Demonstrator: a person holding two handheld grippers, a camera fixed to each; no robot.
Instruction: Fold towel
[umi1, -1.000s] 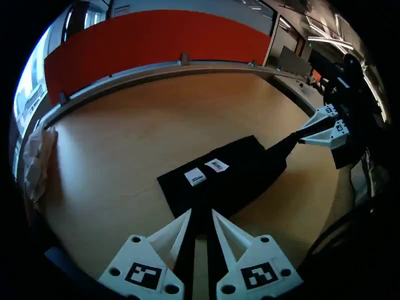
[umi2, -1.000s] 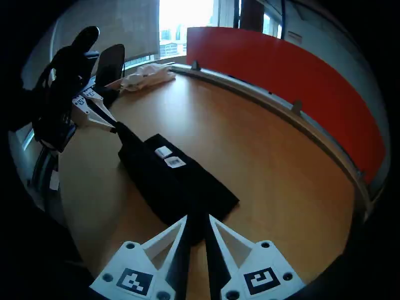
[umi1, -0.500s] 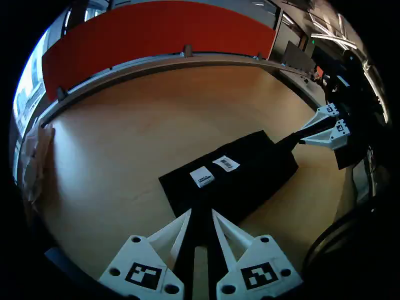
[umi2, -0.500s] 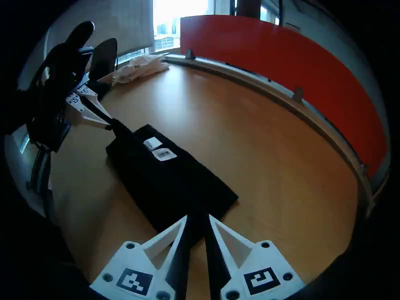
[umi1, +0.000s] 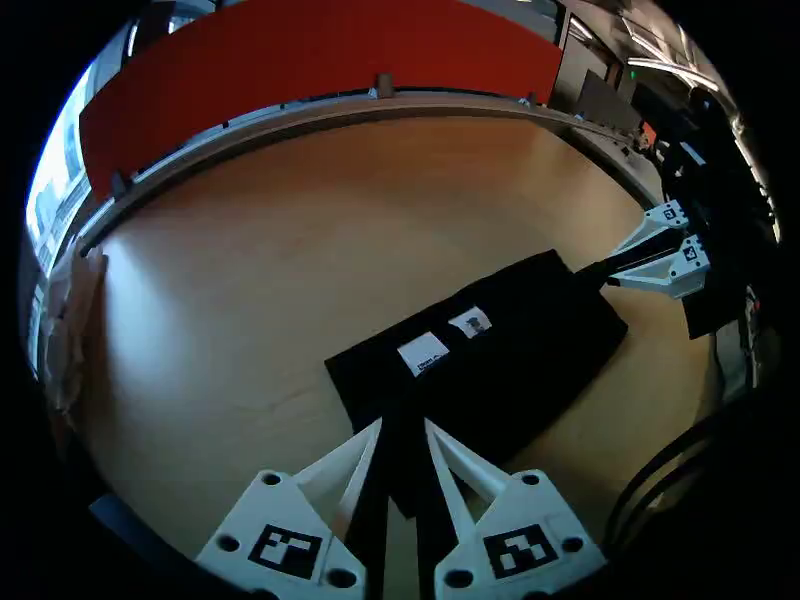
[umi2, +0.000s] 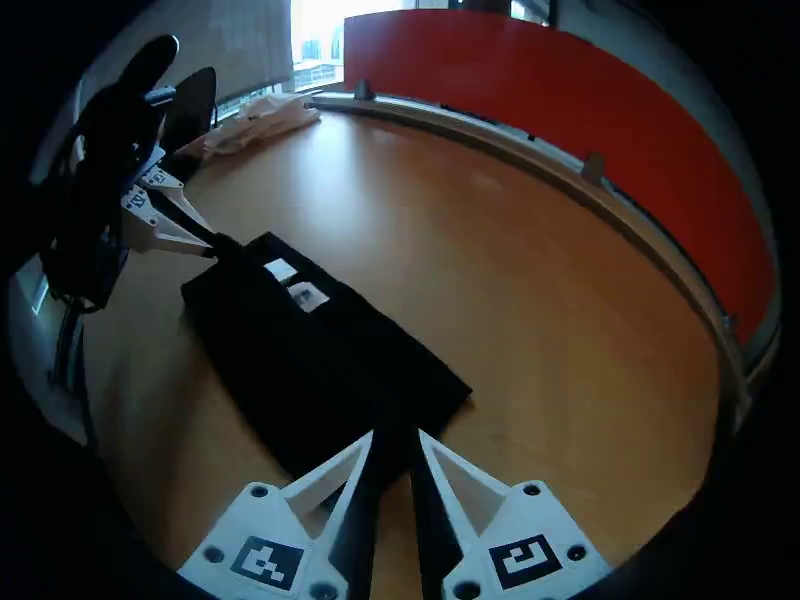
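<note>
Black towel (umi1: 520, 340) lies stretched flat along the wooden worktop (umi1: 300, 250) between the left tongs (umi1: 403, 430) and right tongs (umi2: 395, 438), each clamped on one end. It looks like a narrow strip already, so the end-to-end fold remains.

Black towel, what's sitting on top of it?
Two small white tags lie on the black towel, near one end. The part of the wooden table under the towel is hidden.
</note>
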